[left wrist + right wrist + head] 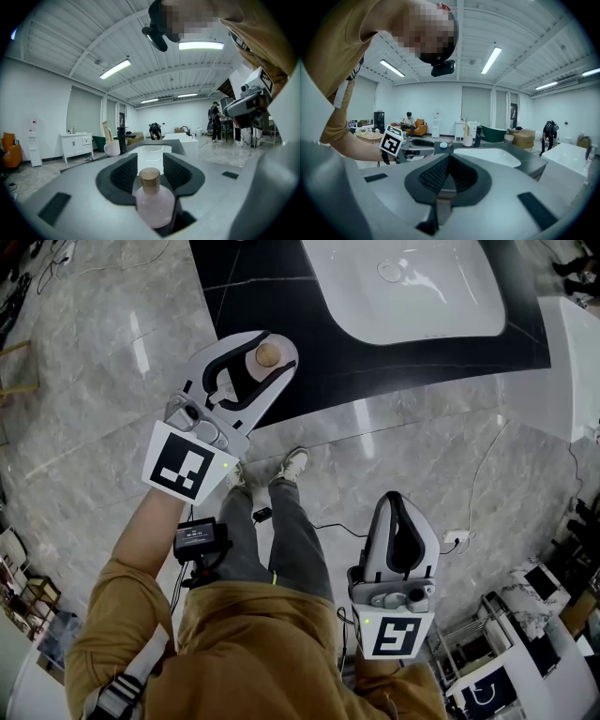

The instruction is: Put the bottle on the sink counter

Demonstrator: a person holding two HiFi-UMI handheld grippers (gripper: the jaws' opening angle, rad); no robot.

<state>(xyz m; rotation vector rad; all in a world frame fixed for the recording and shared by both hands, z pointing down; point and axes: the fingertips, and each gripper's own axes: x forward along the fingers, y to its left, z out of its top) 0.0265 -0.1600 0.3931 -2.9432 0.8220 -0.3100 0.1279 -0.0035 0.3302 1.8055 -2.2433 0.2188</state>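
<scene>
Pink and capped with a pale wooden stopper, the bottle sits upright in the left gripper, its body pinched between the two dark fingers at the base of their opening, the stopper standing clear above it. From the head view only the round stopper shows, framed by the white shells of that gripper, which is held out in front of the person over the near edge of the black marble sink table; the bottle hangs in the air and does not rest on the table. A white basin is set into the table top beyond it, and the left gripper view looks straight along the fingers toward that basin. The right gripper is held lower and closer to the person's body, over the grey marble floor, well apart from the bottle; its fingers are pressed together with nothing between them. The right gripper view shows the left gripper's marker cube off to the left, with a white mug and a black tap standing at the far end of the table.
</scene>
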